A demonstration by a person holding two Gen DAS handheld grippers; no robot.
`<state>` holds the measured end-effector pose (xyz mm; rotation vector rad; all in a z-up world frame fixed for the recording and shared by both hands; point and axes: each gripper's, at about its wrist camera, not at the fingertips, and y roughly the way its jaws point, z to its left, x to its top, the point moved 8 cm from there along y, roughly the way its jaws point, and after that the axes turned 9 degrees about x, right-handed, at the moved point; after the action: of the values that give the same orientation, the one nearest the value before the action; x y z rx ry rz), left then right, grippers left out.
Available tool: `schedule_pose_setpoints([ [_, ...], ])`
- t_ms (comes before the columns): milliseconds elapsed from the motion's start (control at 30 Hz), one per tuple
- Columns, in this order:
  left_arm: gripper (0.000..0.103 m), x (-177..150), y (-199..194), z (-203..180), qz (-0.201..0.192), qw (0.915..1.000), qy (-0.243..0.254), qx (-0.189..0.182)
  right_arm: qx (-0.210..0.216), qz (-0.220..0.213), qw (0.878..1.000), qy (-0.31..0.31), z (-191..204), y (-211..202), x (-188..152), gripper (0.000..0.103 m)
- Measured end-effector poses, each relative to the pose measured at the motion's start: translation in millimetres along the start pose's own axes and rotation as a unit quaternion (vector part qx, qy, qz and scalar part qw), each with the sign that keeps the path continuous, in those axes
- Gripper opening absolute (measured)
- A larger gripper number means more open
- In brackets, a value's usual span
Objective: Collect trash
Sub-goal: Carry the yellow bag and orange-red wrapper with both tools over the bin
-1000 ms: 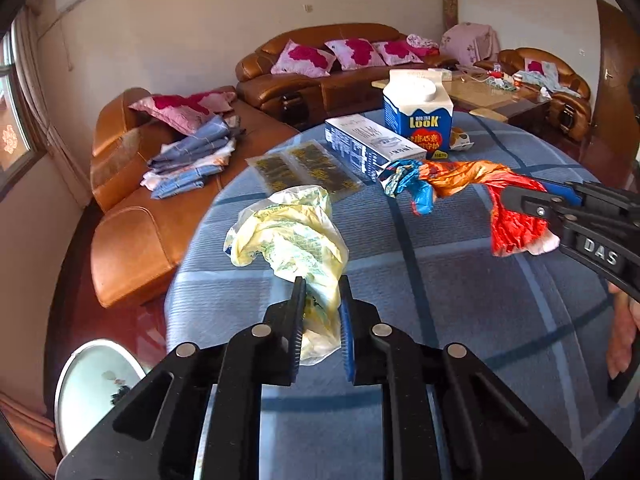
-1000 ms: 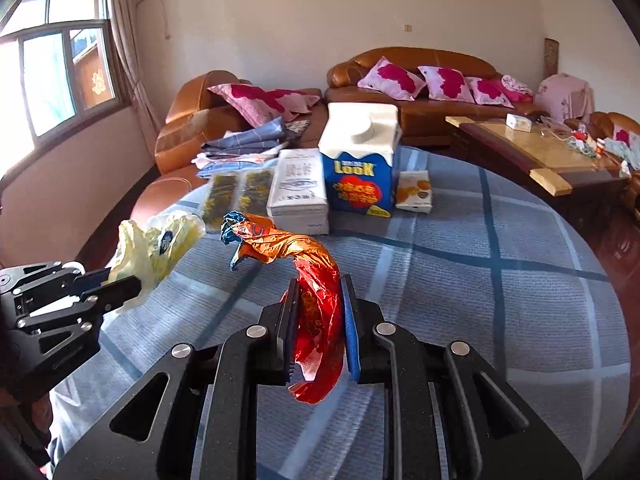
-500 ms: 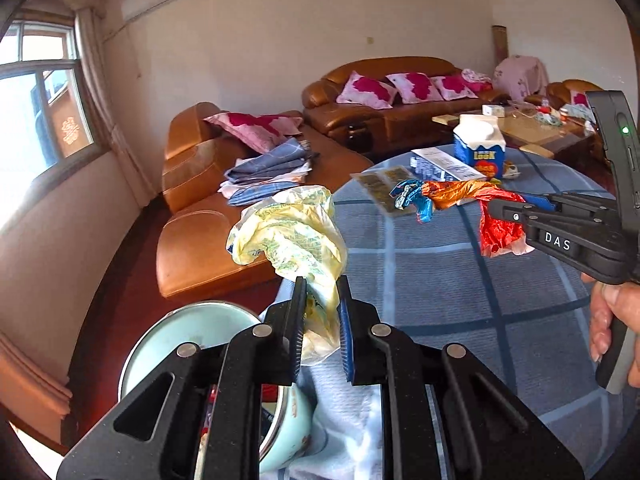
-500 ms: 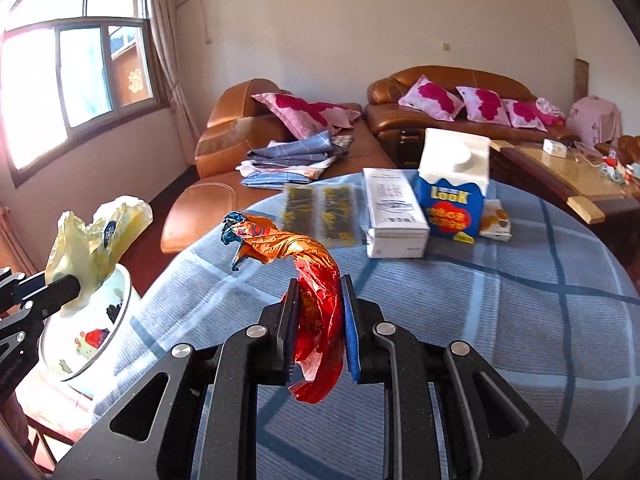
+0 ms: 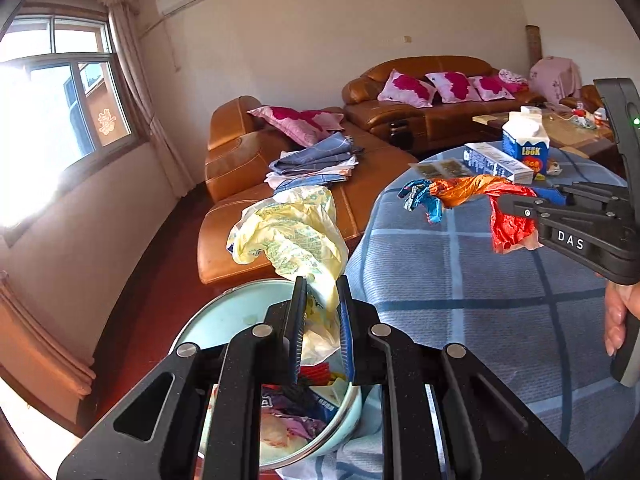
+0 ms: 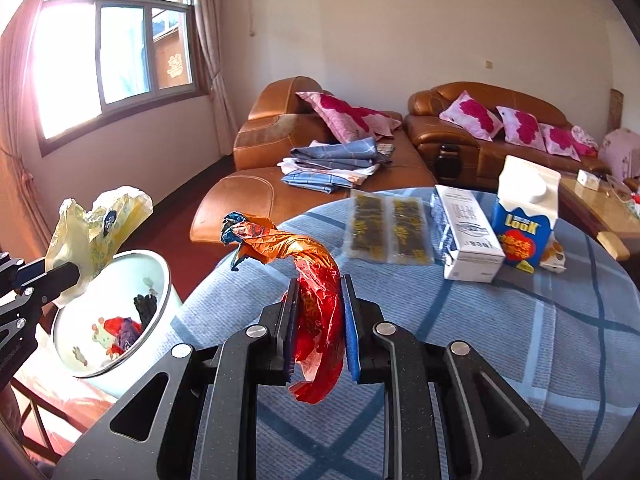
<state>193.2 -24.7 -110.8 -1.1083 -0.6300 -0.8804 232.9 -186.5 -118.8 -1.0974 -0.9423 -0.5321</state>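
Trash is held in both tongs: the left tongs [image 5: 322, 308] are clamped on a crumpled yellow plastic bag [image 5: 292, 236], and the right tongs [image 6: 320, 308] are clamped on a twisted red and orange foil wrapper [image 6: 316, 300] whose blue end curls up and away to their left. The yellow bag hangs just above a pale green bin [image 5: 224, 320] that stands beside the tabletop [image 5: 460, 280], directly below and in front of the left tongs; the bin already holds red, purple and dark scraps. In the right wrist view the bin [image 6: 120, 280] lies off to the left of the right tongs, past the tabletop's edge, while the foil wrapper hangs over the blue checked cloth. Farther ahead of the right tongs, on the tabletop, lie two clear packets [image 6: 386, 226], a white box [image 6: 468, 236] and a blue and white carton [image 6: 524, 216], the box and carton close together. A hand [image 5: 620, 320] grips the right tongs' handle.
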Motion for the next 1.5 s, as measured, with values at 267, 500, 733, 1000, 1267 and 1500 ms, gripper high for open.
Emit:
schedule_pose_setpoints([
  [267,0.015,-13.8,5.3,22.6,0.013,0.9996,0.003,0.026,0.023,0.003,0.999,-0.03,32.0,13.1,3.5,0.02],
  [500,0.015,-22.3,7.1,41.1,0.021,0.9987,0.006,0.047,0.041,0.006,0.998,-0.049,53.8,22.4,9.0,0.02],
  [733,0.015,-27.3,9.3,59.3,0.028,0.9974,0.005,0.066,0.06,0.006,0.995,-0.077,75.6,29.9,9.9,0.02],
  [1000,0.015,-33.9,11.9,68.9,0.037,0.9966,0.004,0.073,0.074,0.006,0.991,-0.109,90.3,32.4,11.4,0.02],
  [1267,0.015,-35.6,13.3,75.1,0.04,0.9956,0.004,0.084,0.084,0.007,0.989,-0.125,101.1,36.0,12.0,0.02],
  [1500,0.015,-37.8,16.7,82.9,0.047,0.9944,0.003,0.095,0.09,0.007,0.985,-0.147,116.5,39.6,9.8,0.02],
])
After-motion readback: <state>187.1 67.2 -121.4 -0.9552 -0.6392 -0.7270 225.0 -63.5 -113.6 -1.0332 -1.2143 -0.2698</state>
